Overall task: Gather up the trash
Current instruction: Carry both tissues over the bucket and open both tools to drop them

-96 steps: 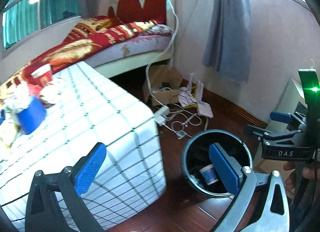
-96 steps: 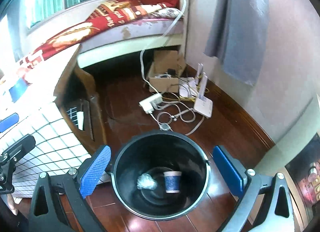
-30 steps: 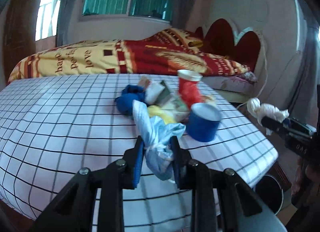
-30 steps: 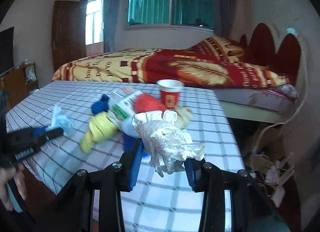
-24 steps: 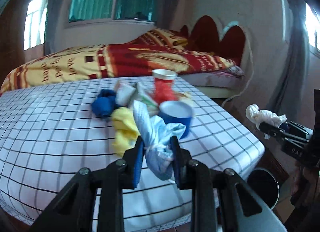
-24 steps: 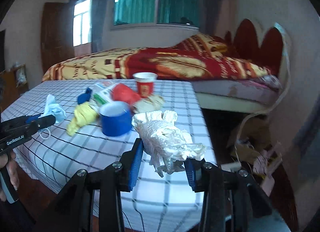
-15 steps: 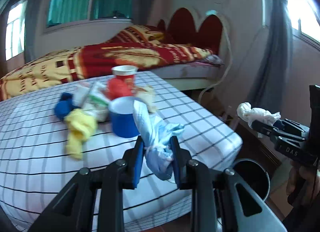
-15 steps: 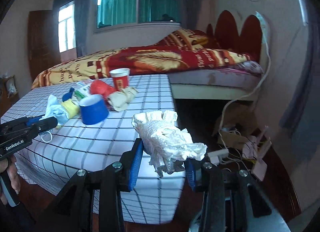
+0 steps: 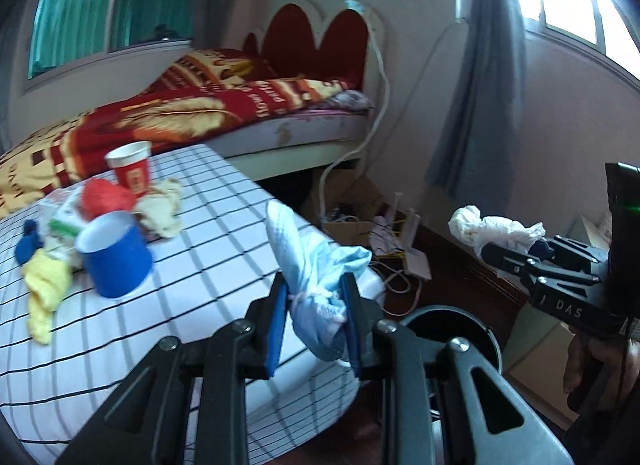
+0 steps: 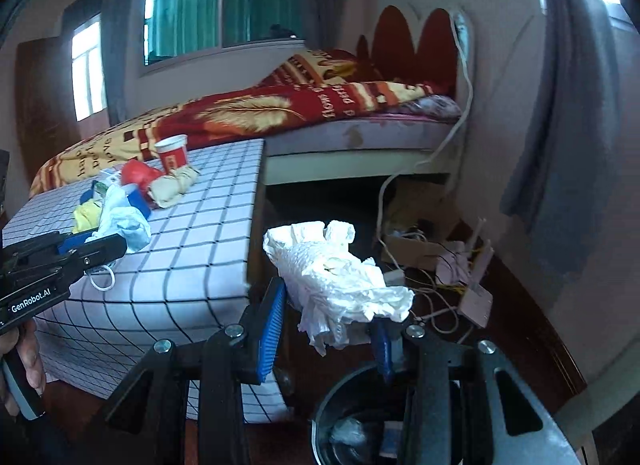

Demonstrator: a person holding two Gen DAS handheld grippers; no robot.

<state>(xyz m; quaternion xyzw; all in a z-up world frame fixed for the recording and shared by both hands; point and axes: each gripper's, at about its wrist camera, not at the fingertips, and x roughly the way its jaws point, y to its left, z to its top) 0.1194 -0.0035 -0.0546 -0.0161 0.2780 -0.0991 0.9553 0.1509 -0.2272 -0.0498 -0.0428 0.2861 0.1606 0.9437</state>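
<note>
My left gripper (image 9: 314, 315) is shut on a crumpled light-blue face mask (image 9: 320, 281), held over the table's corner near the black trash bin (image 9: 472, 329). My right gripper (image 10: 326, 325) is shut on a crumpled white paper wad (image 10: 340, 277), held just above the bin (image 10: 340, 421), which holds some trash. Each gripper shows in the other's view: the right one (image 9: 516, 257) with the paper (image 9: 492, 231), the left one (image 10: 86, 243) with the mask (image 10: 122, 221). On the checked table (image 9: 192, 281) lie a blue cup (image 9: 114, 261), a red cup (image 9: 132, 169), a yellow wad (image 9: 44, 285) and other scraps.
A bed (image 9: 240, 117) with a red and yellow blanket stands behind the table. Cables, a router and a cardboard box (image 9: 384, 233) lie on the wooden floor by the wall. A grey curtain (image 9: 480, 85) hangs at the right.
Both grippers have swung right from over the table toward the bin, each keeping its hold. The bin has come into view below both.
</note>
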